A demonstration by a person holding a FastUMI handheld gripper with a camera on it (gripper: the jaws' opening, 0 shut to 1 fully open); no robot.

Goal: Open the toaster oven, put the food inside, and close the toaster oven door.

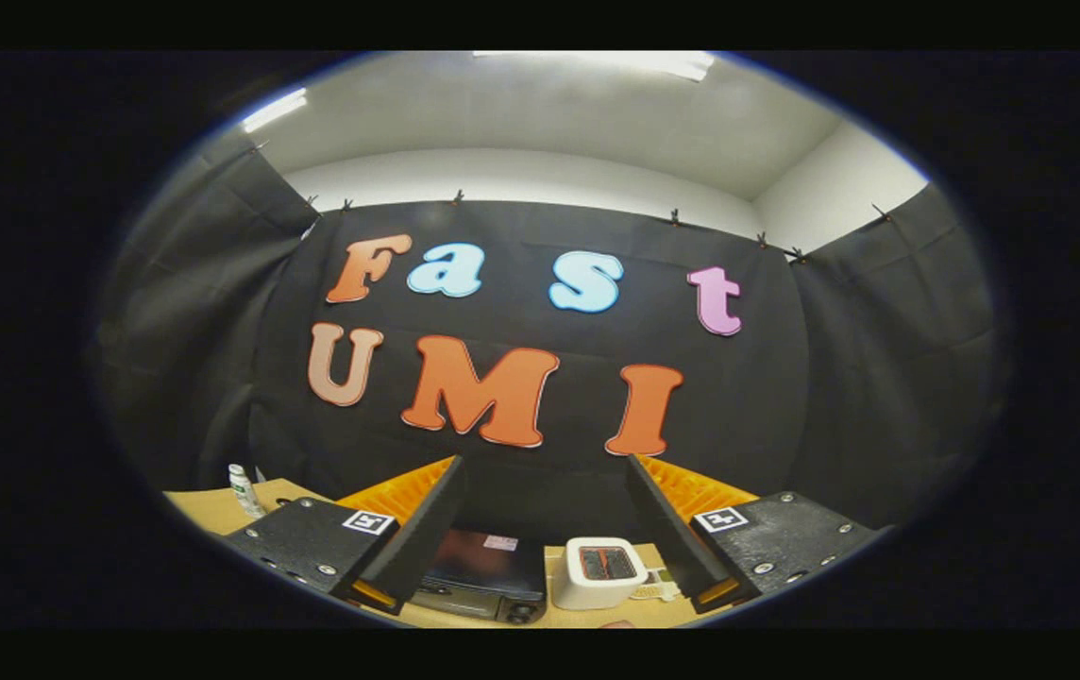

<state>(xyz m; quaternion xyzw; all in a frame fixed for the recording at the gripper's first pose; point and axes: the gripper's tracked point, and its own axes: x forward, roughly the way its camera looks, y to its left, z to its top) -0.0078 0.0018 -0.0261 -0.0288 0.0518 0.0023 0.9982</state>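
My gripper (545,463) is open, held high above the wooden table (210,510), with nothing between its fingers (417,534). Far below, between the fingers, I look down on the black toaster oven (483,571) from above, so its door is hidden from me. Right of it stands a white slot toaster (601,571) with glowing slots on top. A small pale item (658,590) lies on the table beside the white toaster; it is too small to tell what it is.
A small white bottle (243,489) stands on the table beyond the left finger. The booth's black cloth wall (785,397) rises behind the table on three sides.
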